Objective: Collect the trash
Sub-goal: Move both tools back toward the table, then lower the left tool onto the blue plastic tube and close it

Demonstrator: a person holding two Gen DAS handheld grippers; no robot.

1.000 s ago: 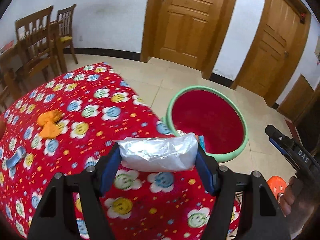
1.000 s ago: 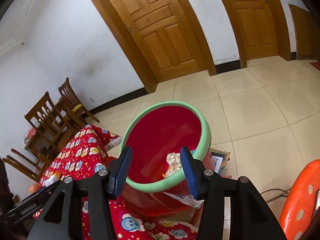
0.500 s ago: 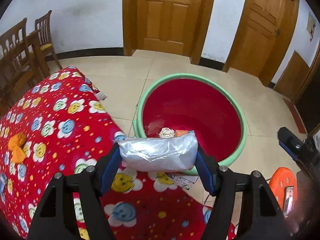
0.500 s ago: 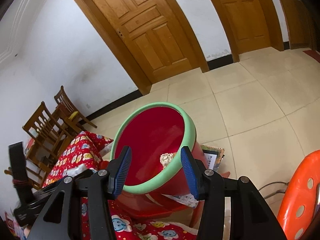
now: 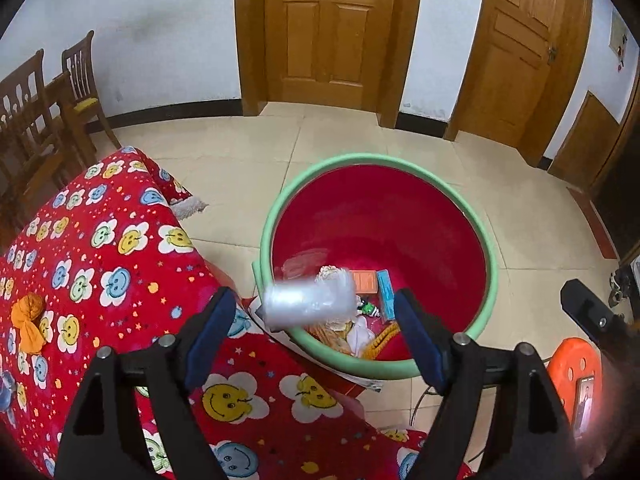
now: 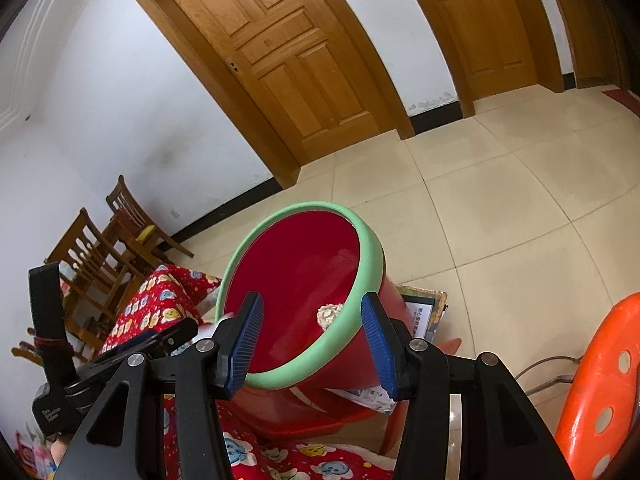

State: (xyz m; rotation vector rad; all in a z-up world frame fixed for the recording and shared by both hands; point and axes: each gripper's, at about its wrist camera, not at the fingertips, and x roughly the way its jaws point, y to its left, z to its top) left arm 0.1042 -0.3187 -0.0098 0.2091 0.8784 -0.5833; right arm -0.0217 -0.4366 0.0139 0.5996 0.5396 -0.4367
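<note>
A red bin with a green rim [image 5: 360, 159] stands on the floor beside the table and holds several bits of trash [image 5: 362, 322]. My left gripper [image 5: 314, 336] hangs over the bin's near edge, its jaws opening. A silvery plastic bag [image 5: 310, 300], blurred, is loose just ahead of the pads and touches neither. An orange wrapper [image 5: 30, 320] lies on the table at the left. My right gripper [image 6: 312, 346] is open and holds nothing, with the bin's rim [image 6: 372, 248] behind it. The left gripper's body [image 6: 120, 354] shows at the lower left of the right wrist view.
A red cloth with smiley flowers [image 5: 120, 260] covers the table. An orange plastic stool [image 6: 600, 380] stands at the right, wooden chairs [image 6: 100, 248] at the far left. Papers [image 6: 420, 316] lie under the bin. Tiled floor and two wooden doors lie beyond.
The left gripper swung from over the table to the bin's edge. Its jaws widened and the silvery bag left the pads. The right gripper has hardly moved.
</note>
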